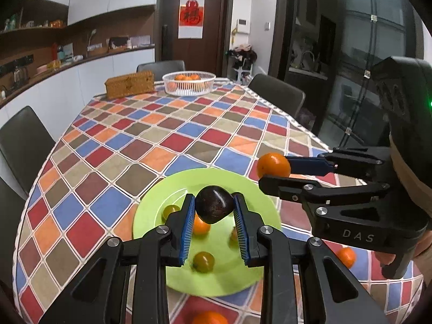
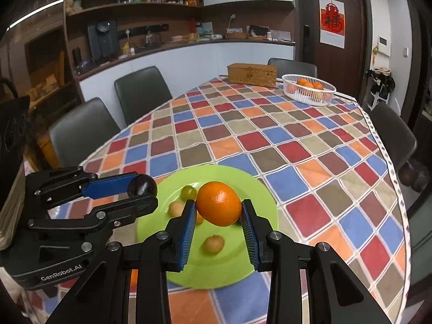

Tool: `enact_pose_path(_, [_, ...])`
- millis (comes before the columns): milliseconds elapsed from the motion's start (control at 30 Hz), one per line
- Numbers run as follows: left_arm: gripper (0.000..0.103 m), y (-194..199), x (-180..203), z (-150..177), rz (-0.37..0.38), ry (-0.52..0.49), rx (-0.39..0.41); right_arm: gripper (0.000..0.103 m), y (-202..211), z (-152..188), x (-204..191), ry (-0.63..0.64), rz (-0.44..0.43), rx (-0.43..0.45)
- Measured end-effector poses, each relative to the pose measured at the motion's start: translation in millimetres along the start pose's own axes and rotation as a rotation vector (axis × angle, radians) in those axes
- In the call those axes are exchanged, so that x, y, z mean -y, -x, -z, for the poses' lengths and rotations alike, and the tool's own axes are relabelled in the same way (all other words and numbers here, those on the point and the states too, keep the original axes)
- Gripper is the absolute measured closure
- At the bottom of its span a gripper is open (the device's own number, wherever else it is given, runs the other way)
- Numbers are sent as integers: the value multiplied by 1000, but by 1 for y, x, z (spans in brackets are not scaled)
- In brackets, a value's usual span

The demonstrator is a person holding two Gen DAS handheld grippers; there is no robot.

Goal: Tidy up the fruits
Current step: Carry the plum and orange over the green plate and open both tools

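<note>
Right now your left gripper (image 1: pixel 214 206) clamps a dark purple, plum-like fruit (image 1: pixel 214 204) between its blue pads, held above the round lime-green plate (image 1: pixel 251 189). Your right gripper (image 2: pixel 218 210) squeezes a glossy orange tangerine (image 2: pixel 218 203) over the same plate, just beside the left one. Small yellow-green and orange fruits (image 2: pixel 213 243) lie on the plate. At the checked tablecloth's (image 2: pixel 270 135) far end, a white slotted plastic basket (image 2: pixel 308 89) holds more oranges, next to a woven wicker box (image 2: pixel 252 74).

Wicker box (image 2: pixel 252 74), chairs (image 2: pixel 142 91), door (image 2: pixel 332 24).
</note>
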State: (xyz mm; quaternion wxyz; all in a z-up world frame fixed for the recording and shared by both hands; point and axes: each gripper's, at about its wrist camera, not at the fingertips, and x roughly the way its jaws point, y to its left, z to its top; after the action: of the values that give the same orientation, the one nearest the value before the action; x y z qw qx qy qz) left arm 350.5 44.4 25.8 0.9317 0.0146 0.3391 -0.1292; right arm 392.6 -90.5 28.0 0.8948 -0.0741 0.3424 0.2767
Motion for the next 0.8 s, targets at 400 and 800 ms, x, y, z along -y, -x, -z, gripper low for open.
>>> enact_pose_path(400, [74, -65, -25, -9, 15, 39, -137, 68, -63, -14, 18, 12, 20, -126])
enact_pose_path(800, [73, -91, -38, 0, 7, 57, -209, 68, -99, -2, 15, 29, 21, -203])
